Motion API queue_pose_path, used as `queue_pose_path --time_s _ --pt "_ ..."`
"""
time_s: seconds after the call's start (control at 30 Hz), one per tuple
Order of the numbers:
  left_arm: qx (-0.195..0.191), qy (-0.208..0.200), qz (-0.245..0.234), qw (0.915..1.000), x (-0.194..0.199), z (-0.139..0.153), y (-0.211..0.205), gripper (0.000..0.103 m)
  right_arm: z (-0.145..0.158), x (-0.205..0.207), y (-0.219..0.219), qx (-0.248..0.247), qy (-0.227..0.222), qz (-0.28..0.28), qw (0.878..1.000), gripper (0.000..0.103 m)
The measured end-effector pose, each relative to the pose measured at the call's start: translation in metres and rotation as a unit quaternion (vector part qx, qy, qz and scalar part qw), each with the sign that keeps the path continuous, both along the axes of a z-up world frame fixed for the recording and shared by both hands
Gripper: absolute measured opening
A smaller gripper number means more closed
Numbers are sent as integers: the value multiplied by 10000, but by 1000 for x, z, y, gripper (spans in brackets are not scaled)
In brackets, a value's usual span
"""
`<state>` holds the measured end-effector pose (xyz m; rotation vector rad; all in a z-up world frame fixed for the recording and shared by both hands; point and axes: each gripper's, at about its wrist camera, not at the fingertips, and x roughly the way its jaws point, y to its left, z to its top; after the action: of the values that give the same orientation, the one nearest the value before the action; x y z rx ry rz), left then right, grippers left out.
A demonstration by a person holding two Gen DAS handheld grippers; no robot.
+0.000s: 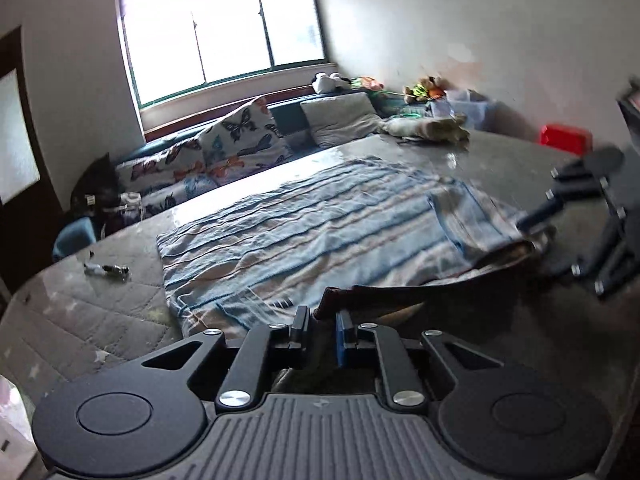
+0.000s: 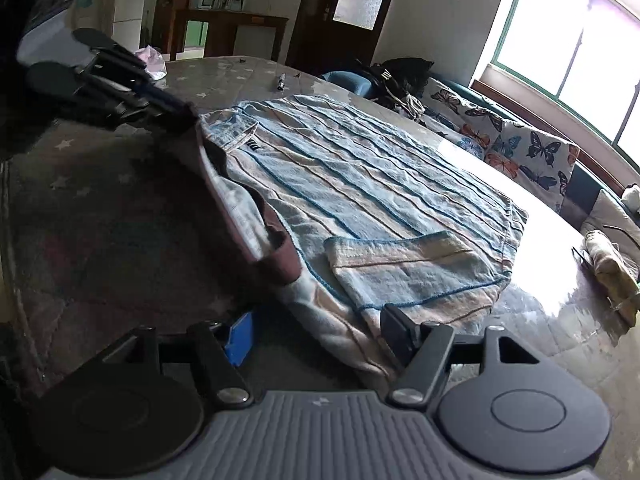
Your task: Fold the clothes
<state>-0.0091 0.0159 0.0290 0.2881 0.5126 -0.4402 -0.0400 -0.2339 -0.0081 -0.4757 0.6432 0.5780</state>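
A blue and beige striped shirt (image 1: 304, 224) lies flat on the grey table (image 1: 92, 320), its sleeve folded in over the body (image 2: 404, 264). Its dark maroon collar (image 2: 280, 256) runs along the near edge. My left gripper (image 1: 323, 326) is shut on the collar edge (image 1: 360, 296); it also shows in the right wrist view (image 2: 182, 114), pinching the shirt's shoulder. My right gripper (image 2: 316, 334) is open, its jaws wide apart around the shirt's near corner (image 2: 340, 340). It shows blurred at the right of the left wrist view (image 1: 532, 220), at the shirt's edge.
A butterfly-print sofa (image 1: 224, 148) with cushions runs under the window beyond the table. A marker (image 1: 106, 270) lies on the table left of the shirt. A folded beige cloth (image 1: 432, 128) and a red box (image 1: 564, 136) sit at the far end. A black bag (image 2: 400, 76) rests on the sofa.
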Motion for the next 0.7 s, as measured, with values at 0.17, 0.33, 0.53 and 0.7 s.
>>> queue_pose_path --time_s 0.17,0.33,0.53,0.7 --pt "52 59 27 10000 12 -2 -2 14 -1 15 -2 208 37 -124 9997 56" --pt "275 20 26 9996 -1 -8 -5 19 2 35 -8 669 338 -354 9966 23" --pt "673 -197 -69 9975 -26 -18 -10 33 11 43 -14 1103 541 -506 9911 12" --pt "949 -457 27 9944 -38 -26 -11 44 19 46 -16 1338 578 -620 9874 11"
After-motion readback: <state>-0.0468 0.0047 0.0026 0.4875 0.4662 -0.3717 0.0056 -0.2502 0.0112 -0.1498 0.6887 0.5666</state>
